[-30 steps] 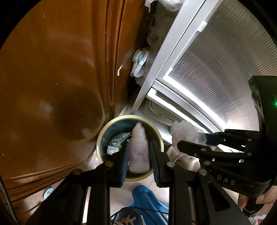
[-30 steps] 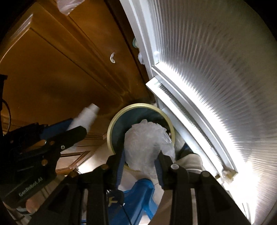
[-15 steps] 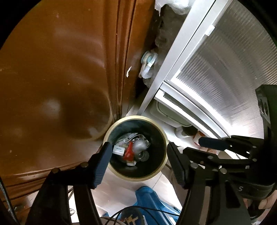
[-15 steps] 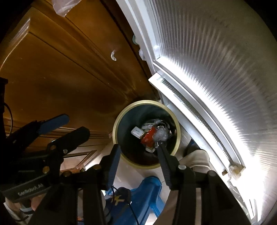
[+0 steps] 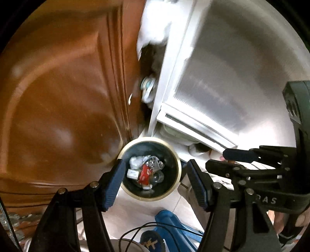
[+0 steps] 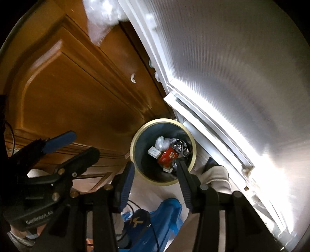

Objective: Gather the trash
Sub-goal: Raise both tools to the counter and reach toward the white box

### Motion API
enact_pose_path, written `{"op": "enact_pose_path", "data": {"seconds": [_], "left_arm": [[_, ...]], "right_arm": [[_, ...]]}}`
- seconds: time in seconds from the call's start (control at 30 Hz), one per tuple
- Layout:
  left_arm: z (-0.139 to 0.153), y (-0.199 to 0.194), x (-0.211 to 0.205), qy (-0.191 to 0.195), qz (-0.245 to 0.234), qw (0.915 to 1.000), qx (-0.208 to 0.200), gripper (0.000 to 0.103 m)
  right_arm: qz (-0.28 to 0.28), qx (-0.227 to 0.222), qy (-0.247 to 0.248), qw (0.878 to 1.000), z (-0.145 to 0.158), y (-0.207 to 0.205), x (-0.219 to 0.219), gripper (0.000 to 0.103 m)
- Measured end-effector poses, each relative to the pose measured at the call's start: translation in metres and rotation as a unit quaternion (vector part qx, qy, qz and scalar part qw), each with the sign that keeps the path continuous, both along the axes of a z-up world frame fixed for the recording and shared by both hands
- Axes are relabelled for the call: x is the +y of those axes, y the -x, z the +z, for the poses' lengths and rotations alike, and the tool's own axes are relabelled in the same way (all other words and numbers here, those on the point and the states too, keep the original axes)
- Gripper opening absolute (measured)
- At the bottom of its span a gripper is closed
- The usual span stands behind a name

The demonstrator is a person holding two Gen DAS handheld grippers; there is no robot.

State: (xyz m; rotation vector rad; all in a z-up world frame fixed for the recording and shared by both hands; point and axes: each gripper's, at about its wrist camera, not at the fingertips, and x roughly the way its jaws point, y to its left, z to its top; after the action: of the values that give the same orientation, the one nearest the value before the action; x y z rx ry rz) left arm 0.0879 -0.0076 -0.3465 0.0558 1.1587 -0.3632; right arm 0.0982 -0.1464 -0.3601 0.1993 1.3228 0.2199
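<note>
A round dark bin with a pale rim [image 5: 179, 164] [image 6: 133, 143] stands on the floor below both grippers. Trash lies at its bottom: a red packet [image 5: 145, 173] [image 6: 167, 156], a crumpled clear plastic bag [image 6: 161, 143], a small white box [image 5: 132, 173] and a clear bottle [image 5: 158, 176]. My left gripper [image 5: 155, 183] is open and empty above the bin. My right gripper [image 6: 155, 180] is open and empty above it too. The right gripper also shows at the right of the left wrist view [image 5: 219, 160], and the left gripper at the left of the right wrist view [image 6: 85, 147].
A brown wooden door [image 5: 58, 97] [image 6: 67, 93] stands left of the bin. A white-framed ribbed glass panel [image 5: 222, 77] [image 6: 232, 77] stands to its right. A blue stool [image 6: 164, 223] and cables lie below the grippers. A white plastic bag [image 6: 102, 15] hangs at the top.
Both grippers opened. The white bottle left my left gripper and the crumpled plastic bag left my right one; both now lie in the bin. Both grippers have since risen.
</note>
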Motion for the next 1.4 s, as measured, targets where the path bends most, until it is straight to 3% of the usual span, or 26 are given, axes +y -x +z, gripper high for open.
{"op": "enact_pose_path", "data": {"seconds": [0.17, 0.5, 0.87, 1.1, 1.2, 1.4], "left_arm": [[0.059, 0.021, 0.004, 0.033, -0.007, 0.9984, -0.045, 0.064], [0.168, 0.038, 0.013, 0.062, -0.009, 0.9903, -0.124, 0.065], [0.274, 0.004, 0.012, 0.027, -0.001, 0.9793, -0.200, 0.065], [0.325, -0.058, -0.001, 0.003, -0.012, 0.9769, -0.213, 0.065], [0.337, -0.090, -0.010, -0.007, -0.016, 0.9771, -0.212, 0.065], [0.337, -0.175, -0.027, -0.031, -0.018, 0.9802, -0.195, 0.065]], "right_arm": [[0.028, -0.062, 0.015, 0.998, 0.055, 0.017, 0.003, 0.046], [0.072, -0.189, 0.059, 0.978, 0.164, 0.038, 0.015, 0.046], [0.072, -0.290, 0.068, 0.952, 0.286, 0.030, 0.008, 0.046], [0.032, -0.306, 0.052, 0.950, 0.337, -0.027, -0.026, 0.046], [0.012, -0.307, 0.064, 0.949, 0.344, -0.061, -0.044, 0.046], [-0.037, -0.275, 0.086, 0.957, 0.340, -0.169, -0.086, 0.046]]}}
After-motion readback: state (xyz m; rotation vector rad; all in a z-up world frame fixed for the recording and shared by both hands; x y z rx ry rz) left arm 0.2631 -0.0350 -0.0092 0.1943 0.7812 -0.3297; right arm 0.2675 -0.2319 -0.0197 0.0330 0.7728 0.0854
